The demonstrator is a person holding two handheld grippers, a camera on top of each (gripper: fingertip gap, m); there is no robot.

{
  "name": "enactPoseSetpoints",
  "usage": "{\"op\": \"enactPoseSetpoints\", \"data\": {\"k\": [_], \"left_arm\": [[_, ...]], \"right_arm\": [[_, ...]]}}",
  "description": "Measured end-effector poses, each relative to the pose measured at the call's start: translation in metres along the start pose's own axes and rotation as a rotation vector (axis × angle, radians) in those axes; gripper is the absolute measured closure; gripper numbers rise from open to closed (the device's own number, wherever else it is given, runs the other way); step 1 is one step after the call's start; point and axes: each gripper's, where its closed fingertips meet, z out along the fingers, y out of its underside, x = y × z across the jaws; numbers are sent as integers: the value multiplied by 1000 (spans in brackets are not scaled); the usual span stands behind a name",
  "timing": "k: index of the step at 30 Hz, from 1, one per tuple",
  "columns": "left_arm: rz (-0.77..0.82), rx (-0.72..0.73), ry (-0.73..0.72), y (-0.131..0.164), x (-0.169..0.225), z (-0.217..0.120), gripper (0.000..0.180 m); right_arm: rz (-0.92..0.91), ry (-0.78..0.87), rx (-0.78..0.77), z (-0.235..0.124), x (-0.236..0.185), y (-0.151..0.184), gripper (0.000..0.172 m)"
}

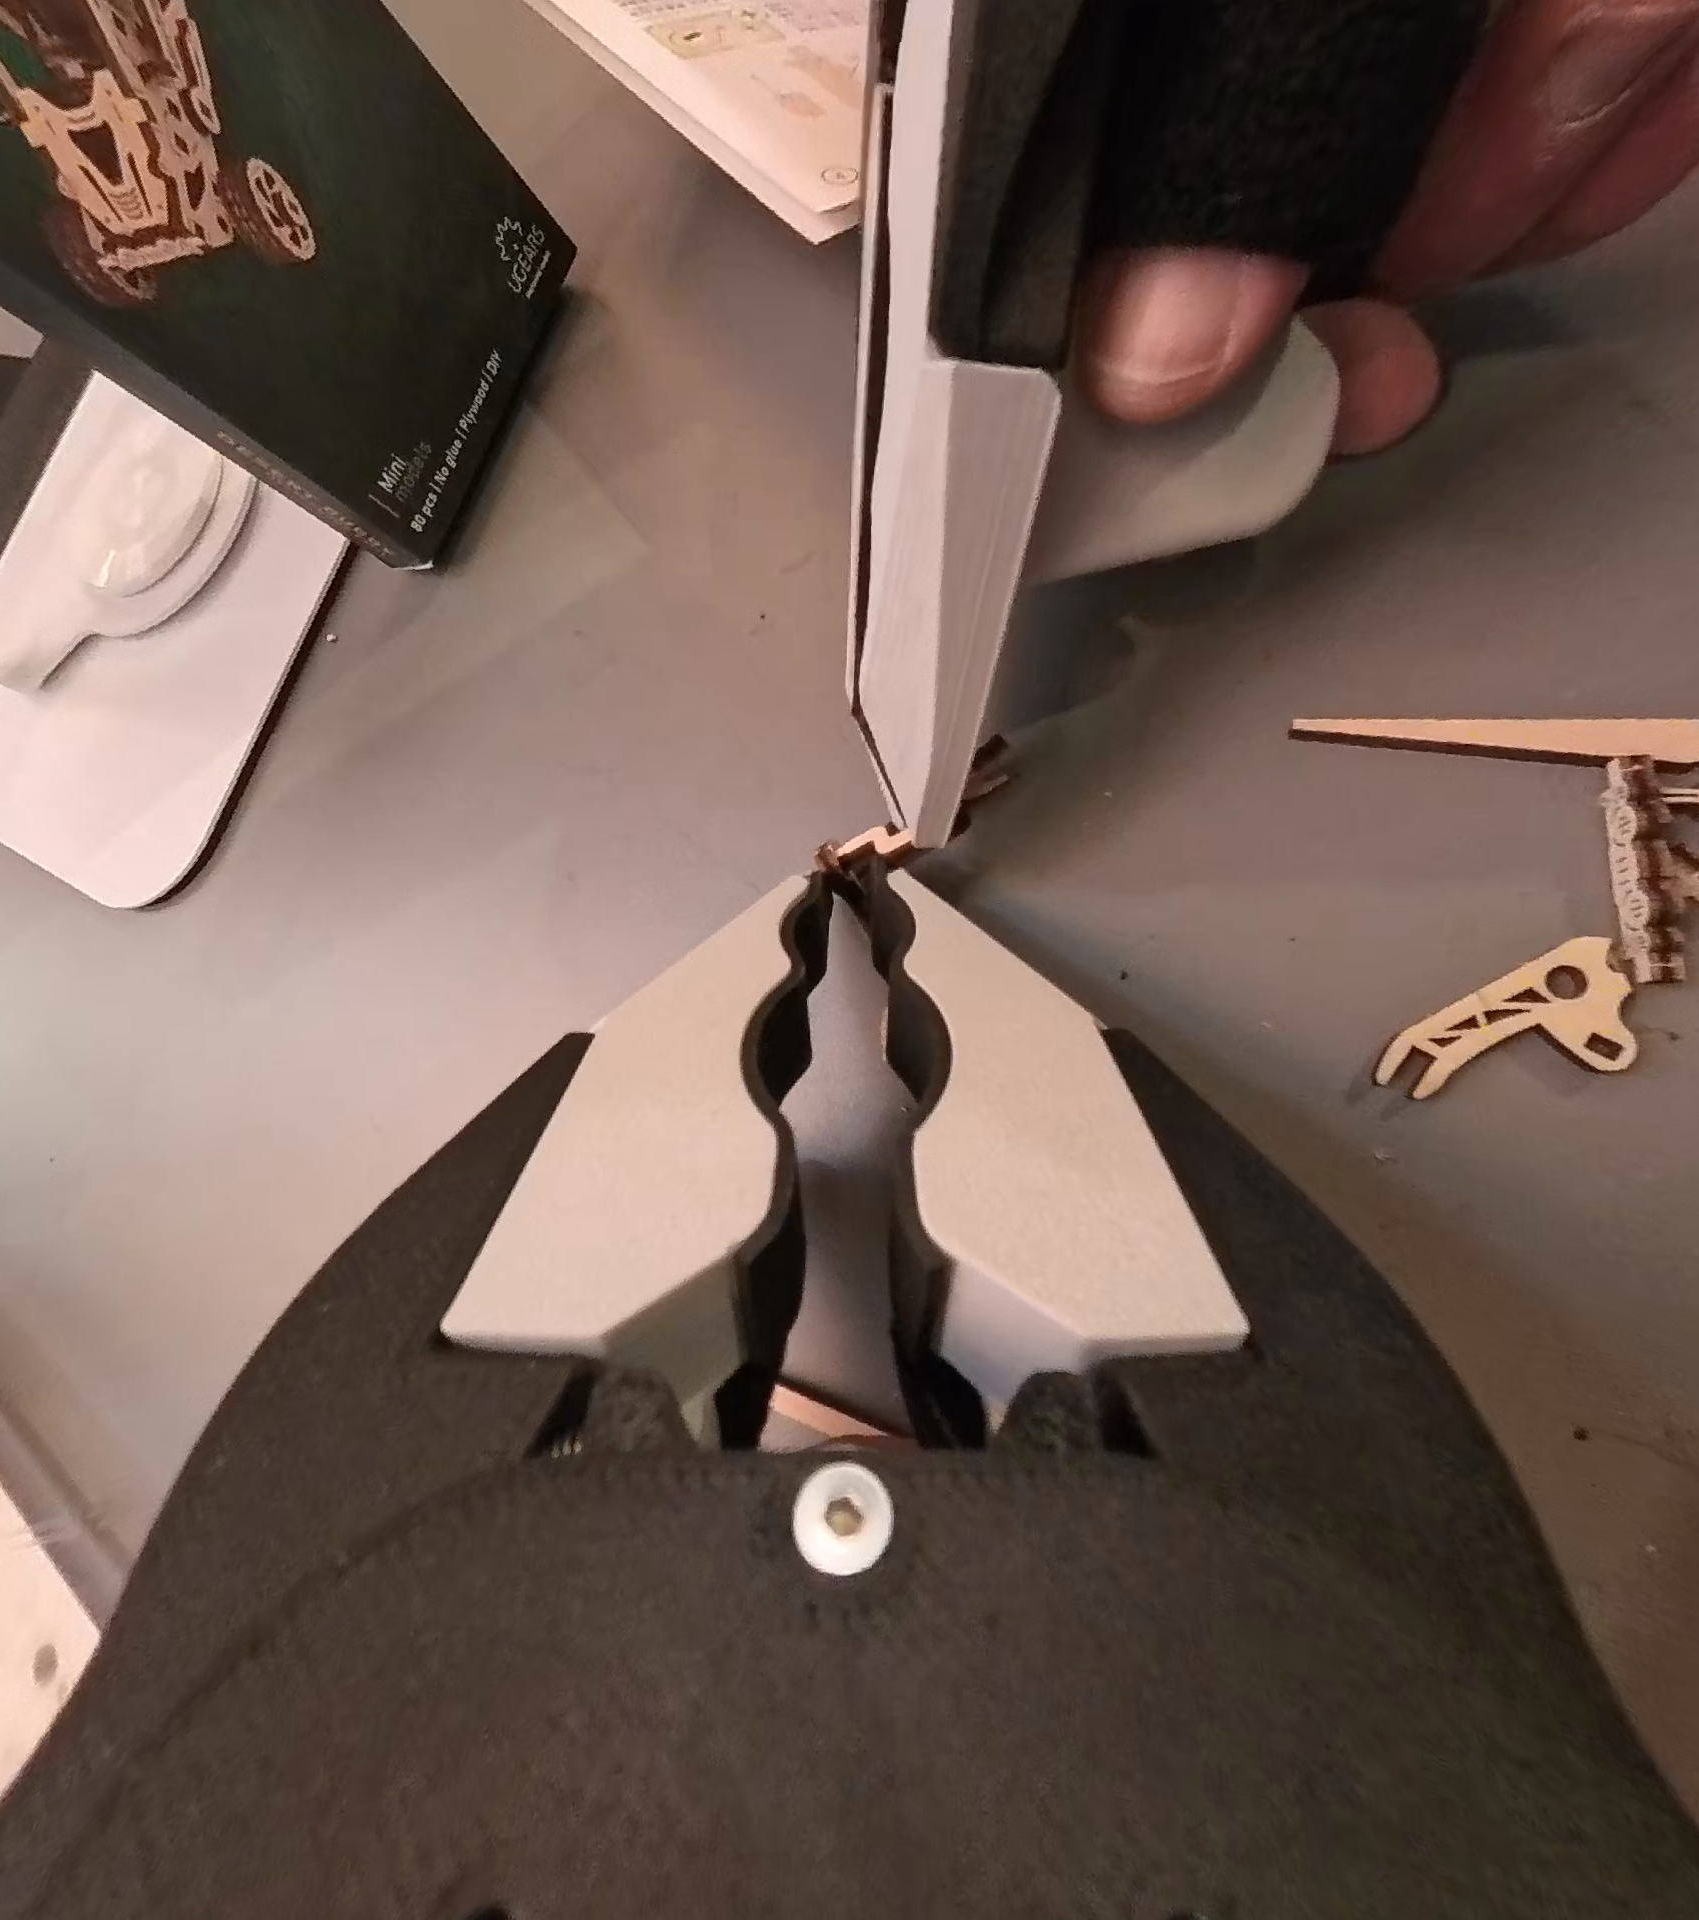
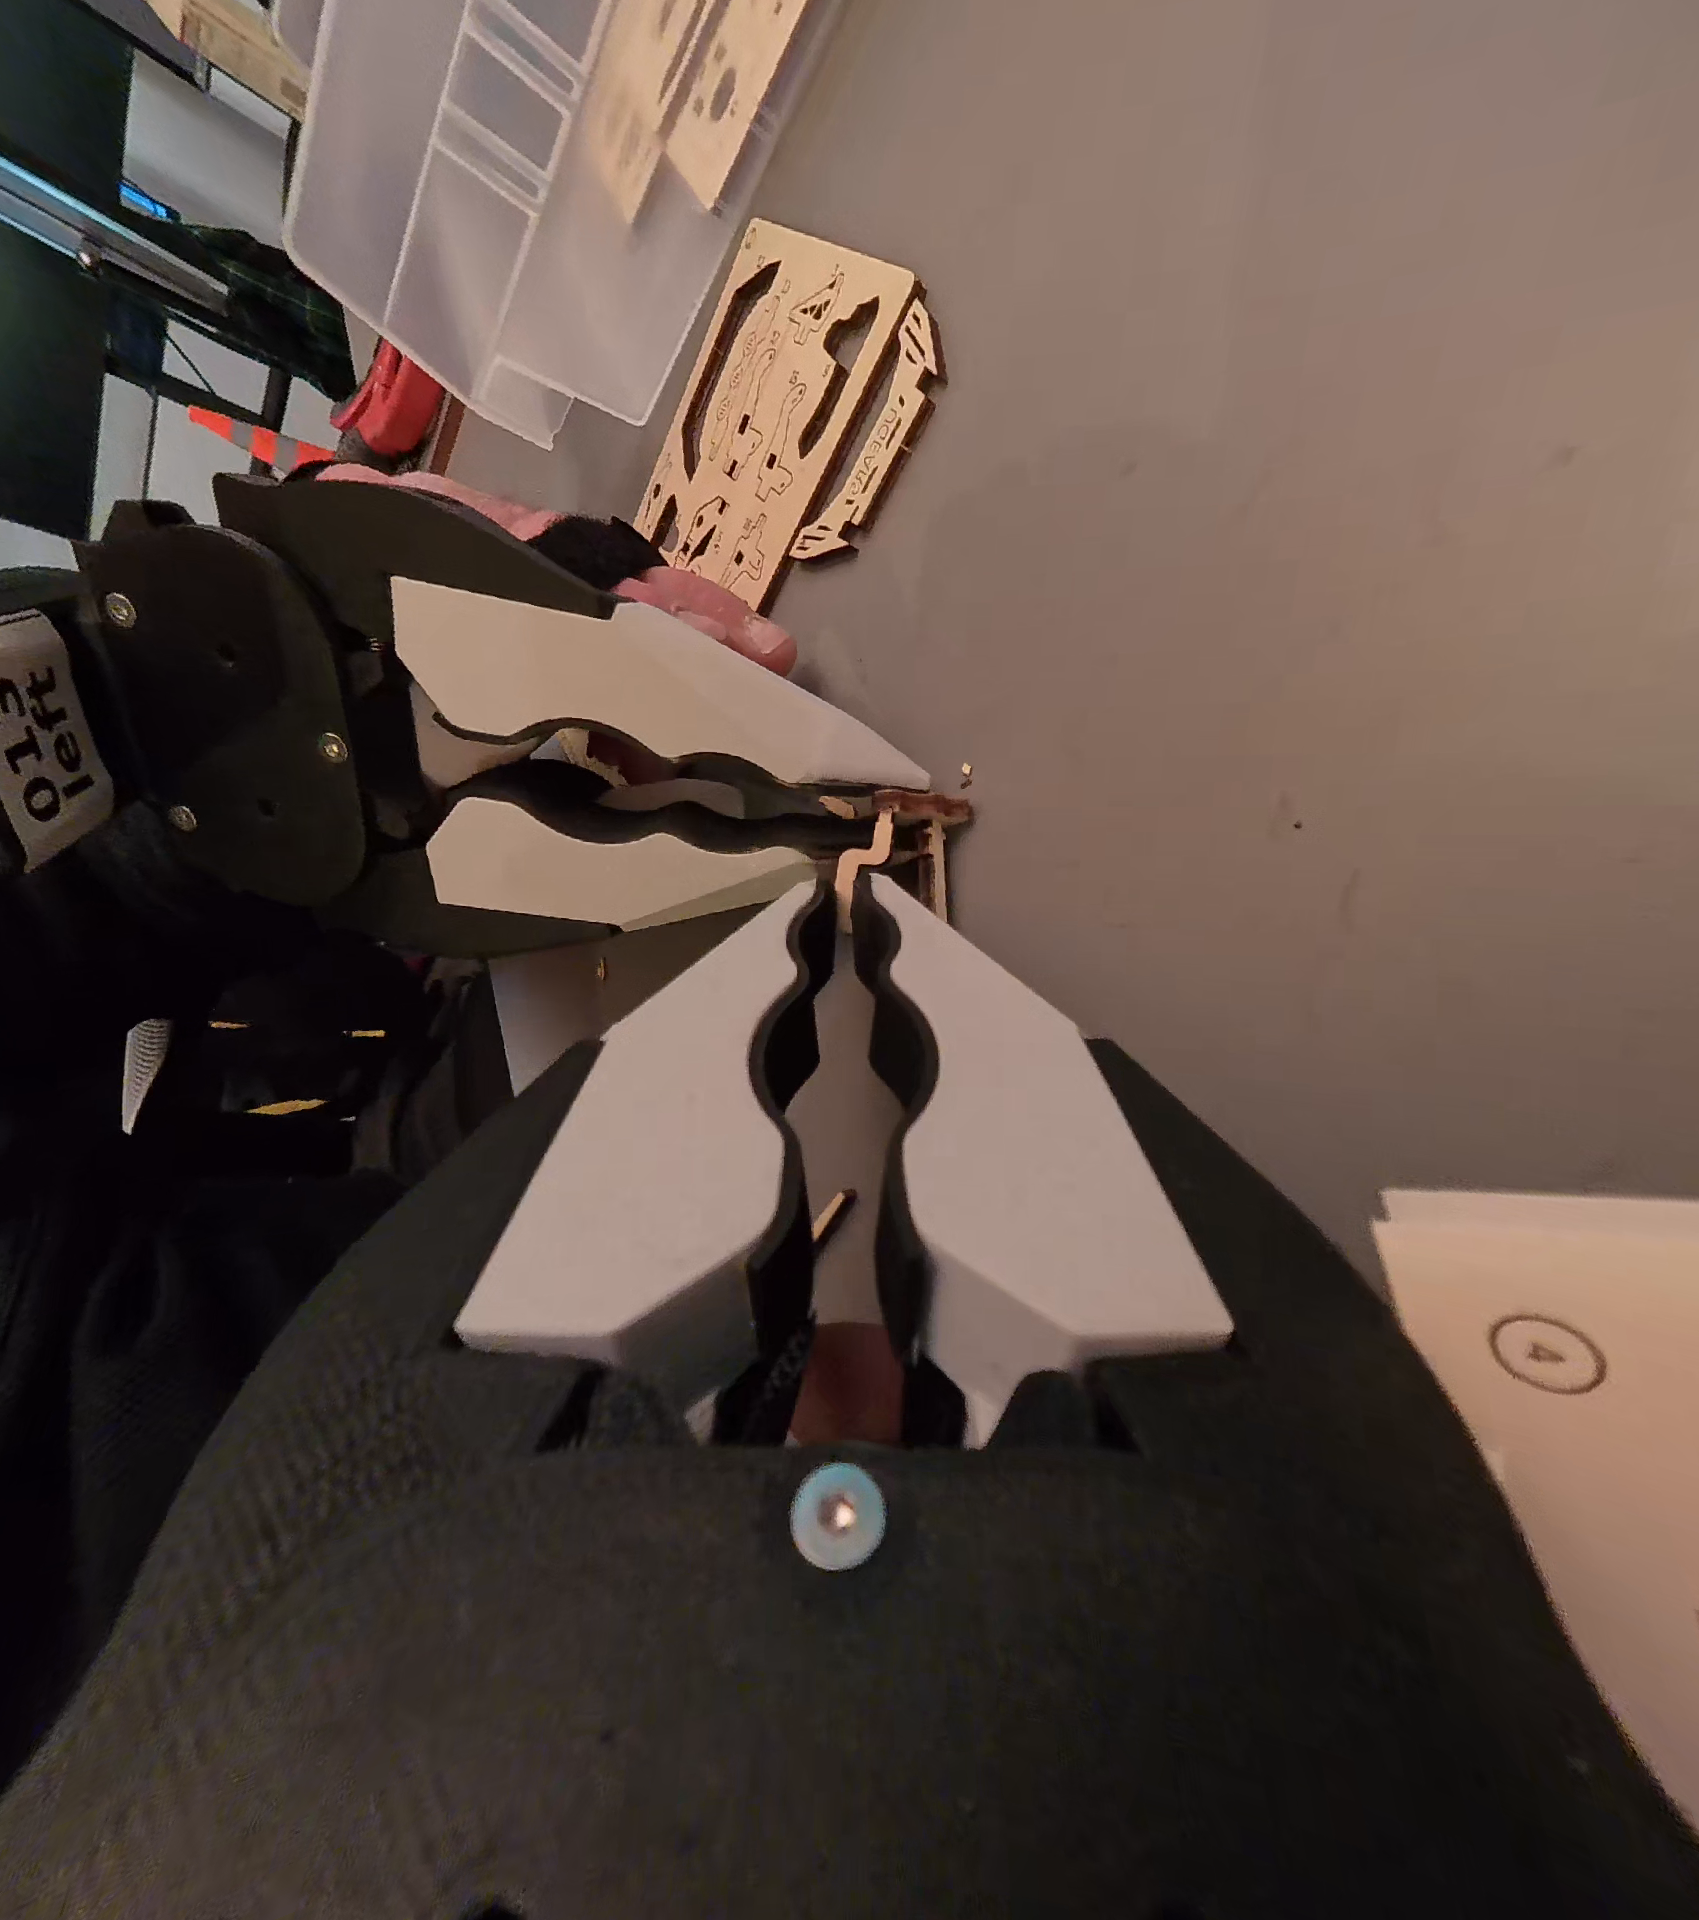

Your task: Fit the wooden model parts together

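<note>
Two small wooden parts meet right at the tips of both claws, just above the grey table (image 1: 512, 935). The right claw (image 2: 847, 896) is closed on a thin pale strip (image 2: 866, 862) with a stepped bend; the strip runs up out of its tips to the darker, brown-edged part (image 2: 928, 805) pinched in the left claw (image 1: 850, 883), whose pads (image 1: 892, 914) are narrowed onto it. In the left wrist view the joined parts (image 1: 860, 844) show as a tiny tan and brown bit lying between the left claw's tips and the tip of the right claw, which comes down from above with a hand (image 1: 1447, 208) behind it. To the right on the table, well apart, lie more wooden pieces: a long tapered stick (image 1: 1510, 746), a toothed cluster (image 1: 1645, 873) and a pale cut-out arm (image 1: 1510, 1039). A dark box (image 1: 232, 270) and a white stand (image 1: 118, 686) sit to the left. The right wrist view shows a cut-out plywood sheet (image 2: 803, 416) farther off and a clear bin (image 2: 512, 208).
</note>
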Motion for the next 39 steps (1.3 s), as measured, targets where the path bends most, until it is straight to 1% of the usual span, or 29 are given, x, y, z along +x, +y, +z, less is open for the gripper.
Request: {"op": "enactPoseSetpoints", "data": {"k": [24, 34, 39], "left_arm": [[8, -1, -6, 1, 0, -1, 175], [21, 1, -28, 0, -1, 0, 175], [29, 1, -37, 0, -2, 0, 175]], "right_arm": [[-25, -84, -17, -1, 1, 0, 171], [-89, -49, 27, -2, 0, -2, 169], [-77, -50, 37, -2, 0, -2, 170]]}}
